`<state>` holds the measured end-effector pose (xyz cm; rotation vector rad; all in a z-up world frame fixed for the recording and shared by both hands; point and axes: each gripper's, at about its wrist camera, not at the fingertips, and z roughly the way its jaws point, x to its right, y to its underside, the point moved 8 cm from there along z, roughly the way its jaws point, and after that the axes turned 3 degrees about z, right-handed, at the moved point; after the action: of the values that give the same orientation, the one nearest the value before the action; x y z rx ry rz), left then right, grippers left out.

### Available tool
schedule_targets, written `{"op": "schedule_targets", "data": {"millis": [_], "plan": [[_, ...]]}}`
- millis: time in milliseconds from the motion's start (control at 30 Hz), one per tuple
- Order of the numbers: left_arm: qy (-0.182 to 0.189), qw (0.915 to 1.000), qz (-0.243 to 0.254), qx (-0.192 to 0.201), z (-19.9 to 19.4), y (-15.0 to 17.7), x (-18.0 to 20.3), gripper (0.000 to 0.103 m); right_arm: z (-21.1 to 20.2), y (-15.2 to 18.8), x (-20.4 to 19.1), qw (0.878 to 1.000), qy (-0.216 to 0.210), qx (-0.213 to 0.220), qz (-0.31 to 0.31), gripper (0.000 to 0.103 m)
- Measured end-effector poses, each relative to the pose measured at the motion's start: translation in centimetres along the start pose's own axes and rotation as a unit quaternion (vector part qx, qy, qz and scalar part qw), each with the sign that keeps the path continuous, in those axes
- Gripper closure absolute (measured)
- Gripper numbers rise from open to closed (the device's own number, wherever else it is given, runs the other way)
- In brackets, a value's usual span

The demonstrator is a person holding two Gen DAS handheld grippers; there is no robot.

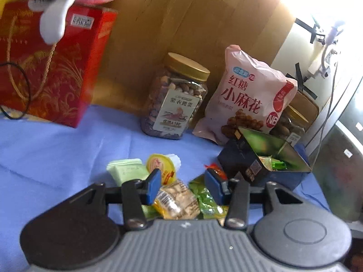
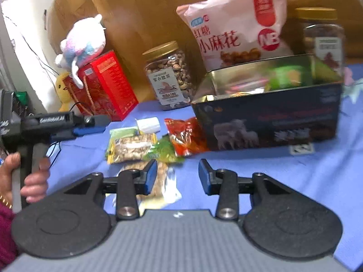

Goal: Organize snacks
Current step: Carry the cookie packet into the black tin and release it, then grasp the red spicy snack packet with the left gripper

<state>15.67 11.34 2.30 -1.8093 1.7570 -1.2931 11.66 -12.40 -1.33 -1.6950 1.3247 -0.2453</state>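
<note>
The left gripper is held with its jaws parted, nothing clamped between them, above a loose heap of snack packets on the blue worktop; a clear packet of nuts is seen in the gap, with green packets just beside it at 3 o'clock. A pale green sachet and a yellow-lidded jelly cup lie at 11 o'clock of the jaws, a red packet at 1 o'clock. The right gripper is likewise spread wide and empty, its left finger above a clear nut packet. At 12 o'clock of it a red packet is found touching the dark open tin, in which green wrappers are visible. Behind the tin, a pink snack bag and a gold-lidded nut jar are stood against a wooden panel. A red gift box topped by a plush toy is placed at 10 o'clock.
</note>
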Motion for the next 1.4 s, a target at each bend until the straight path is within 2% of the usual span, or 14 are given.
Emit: {"op": "schedule_targets", "data": {"millis": [133,300,367,400,467,567,700,833,967,1033,1100,1133,1200,1400], "plan": [[0.042,0.9985,0.032,-0.016,3.3,-1.4,3.0,0.055,2.6,-0.1,0.4,1.0,-0.001,-0.014,0.013,0.06],[0.051,0.9949,0.058,-0.065,9.8,-1.9,5.7,0.04,4.3,-0.1,1.3,1.0,0.0,-0.013,0.027,0.06],[0.043,0.9932,0.063,-0.088,11.9,-1.1,6.0,0.046,4.8,-0.1,1.5,1.0,0.01,-0.015,0.015,0.06],[0.039,0.9921,0.064,-0.1,12.5,-0.5,5.9,0.06,5.1,-0.1,1.5,1.0,0.01,-0.017,0.011,0.06],[0.031,0.9907,0.055,-0.121,13.2,0.7,5.3,0.074,5.5,-0.1,1.5,1.0,0.005,-0.022,0.01,0.06],[0.049,0.9913,0.028,-0.119,11.8,1.6,4.7,0.077,5.8,0.2,1.6,0.999,-0.003,-0.028,0.015,0.06],[0.043,0.9923,0.058,-0.1,7.8,3.7,5.8,0.08,4.8,1.0,0.5,0.999,-0.023,-0.035,0.019,0.063],[0.076,0.9901,0.044,-0.109,3.8,6.5,6.9,0.081,1.6,3.1,-1.3,0.999,-0.031,-0.037,-0.017,0.062],[0.08,0.9905,0.041,-0.104,1.3,7.5,6.7,0.08,-1.6,5.2,-1.5,0.998,-0.013,-0.033,-0.045,0.061],[0.083,0.9916,0.041,-0.09,0.9,6.6,6.8,0.075,-2.3,5.8,-1.2,0.998,0.004,-0.033,-0.054,0.06],[0.081,0.9922,0.037,-0.087,1.0,6.0,6.9,0.056,-2.4,6.0,-1.0,0.998,0.009,-0.038,-0.049,0.059],[0.079,0.992,0.042,-0.089,1.4,5.9,7.1,0.054,-2.3,6.1,-0.9,0.998,0.008,-0.039,-0.046,0.057],[0.062,0.9917,0.052,-0.1,2.3,6.3,7.6,0.053,-2.2,6.2,-1.2,0.998,0.009,-0.041,-0.053,0.046],[0.069,0.984,0.101,-0.13,4.3,9.8,10.1,0.065,-1.1,7.0,-1.7,0.988,0.036,-0.036,-0.144,0.045]]}}
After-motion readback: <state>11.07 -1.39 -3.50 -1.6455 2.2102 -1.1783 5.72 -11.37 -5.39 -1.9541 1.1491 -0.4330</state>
